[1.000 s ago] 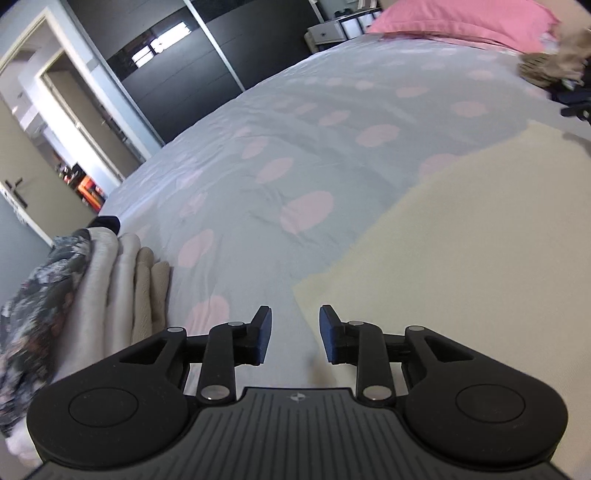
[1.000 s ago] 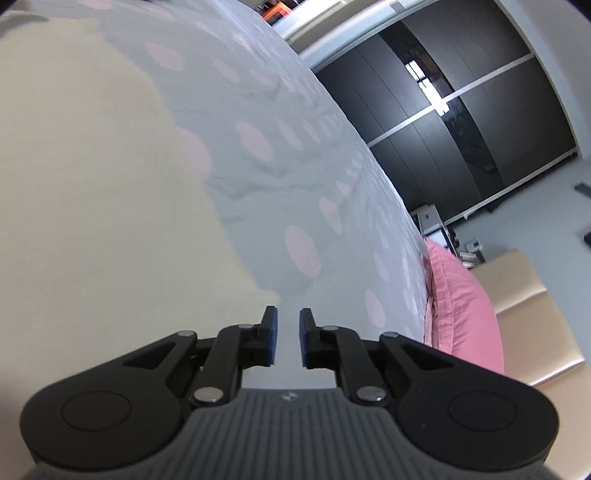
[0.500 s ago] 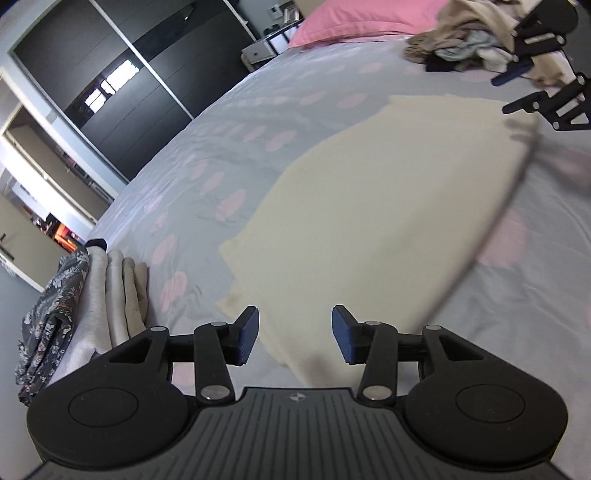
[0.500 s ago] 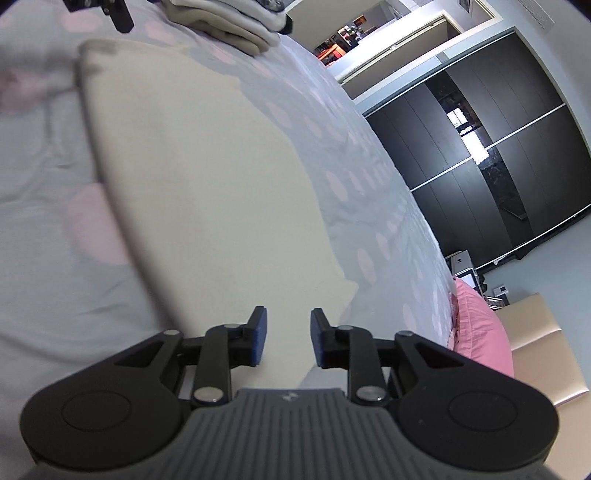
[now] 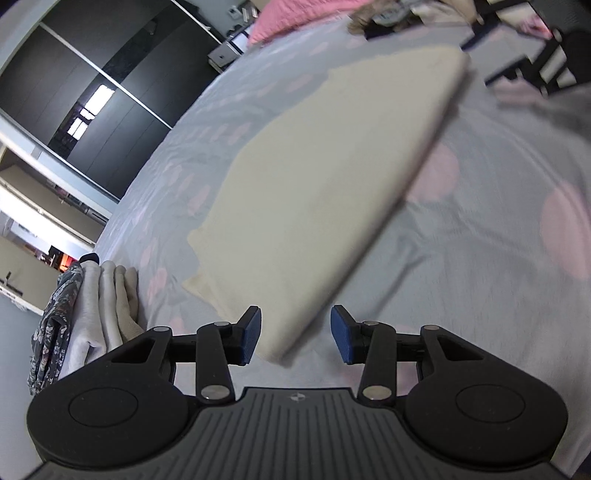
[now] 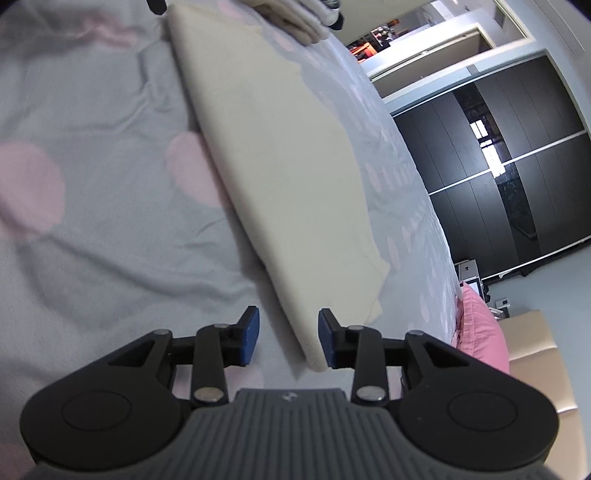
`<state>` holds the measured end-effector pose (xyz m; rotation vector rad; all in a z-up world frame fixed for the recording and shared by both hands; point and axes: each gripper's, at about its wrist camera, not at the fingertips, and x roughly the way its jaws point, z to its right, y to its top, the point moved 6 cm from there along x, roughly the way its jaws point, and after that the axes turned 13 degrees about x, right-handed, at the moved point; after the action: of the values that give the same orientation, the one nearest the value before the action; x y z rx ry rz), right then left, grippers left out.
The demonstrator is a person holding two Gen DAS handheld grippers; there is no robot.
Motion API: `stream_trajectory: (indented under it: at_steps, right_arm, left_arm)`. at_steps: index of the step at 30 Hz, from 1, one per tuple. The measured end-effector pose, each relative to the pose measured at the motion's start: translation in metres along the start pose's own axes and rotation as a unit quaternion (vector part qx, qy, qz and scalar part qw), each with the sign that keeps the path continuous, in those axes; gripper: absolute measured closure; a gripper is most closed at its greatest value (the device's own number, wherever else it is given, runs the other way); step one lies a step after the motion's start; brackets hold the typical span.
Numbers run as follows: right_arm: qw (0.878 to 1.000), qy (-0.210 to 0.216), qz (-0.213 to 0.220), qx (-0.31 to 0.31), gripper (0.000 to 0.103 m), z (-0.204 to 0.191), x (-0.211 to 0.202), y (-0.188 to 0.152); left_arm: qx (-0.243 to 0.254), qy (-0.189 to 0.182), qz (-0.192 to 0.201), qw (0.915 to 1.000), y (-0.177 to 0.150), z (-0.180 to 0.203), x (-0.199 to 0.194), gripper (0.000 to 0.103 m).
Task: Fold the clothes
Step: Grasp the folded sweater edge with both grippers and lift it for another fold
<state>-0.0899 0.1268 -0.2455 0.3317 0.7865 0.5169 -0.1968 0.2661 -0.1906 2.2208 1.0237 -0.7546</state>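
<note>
Folded stack [image 5: 99, 306] — left view only — beside cream cloth [image 5: 332, 177].

**Bedroom with dark wardrobe and spotted bedding**

A bed [image 5: 480, 229] fills the room, covered in pale grey bedding with pink spots. A pink pillow [image 5: 295, 18] lies at its head beside a small nightstand [image 5: 225, 55]. Glossy black sliding wardrobe doors [image 6: 517, 166] reflect a bright window. An open doorway [image 6: 406, 40] shows a lit room beyond.
</note>
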Motion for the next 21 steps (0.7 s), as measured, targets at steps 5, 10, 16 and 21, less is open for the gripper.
stream_trajectory:
  at_steps: [5,10,16,21]
  right_arm:
    - [1.0,-0.003,0.0,-0.016,0.058,-0.005,0.013,-0.002]
    - [1.0,0.0,-0.007,-0.03,0.058,-0.011,0.028,-0.006]
    - [1.0,-0.012,-0.005,-0.026,0.058,-0.01,0.047,-0.004]
    - [0.998,-0.04,0.004,-0.044,0.061,-0.012,0.064,0.001]
  left_arm:
    - [0.03,0.005,-0.01,0.9995,-0.003,0.009,0.019,0.064]
    - [0.066,0.008,-0.025,0.9975,-0.005,0.02,0.039,0.064]
    - [0.086,0.035,-0.027,0.9953,-0.003,0.022,0.058,0.064]
    - [0.106,0.066,-0.023,0.9919,0.0,0.023,0.067,0.064]
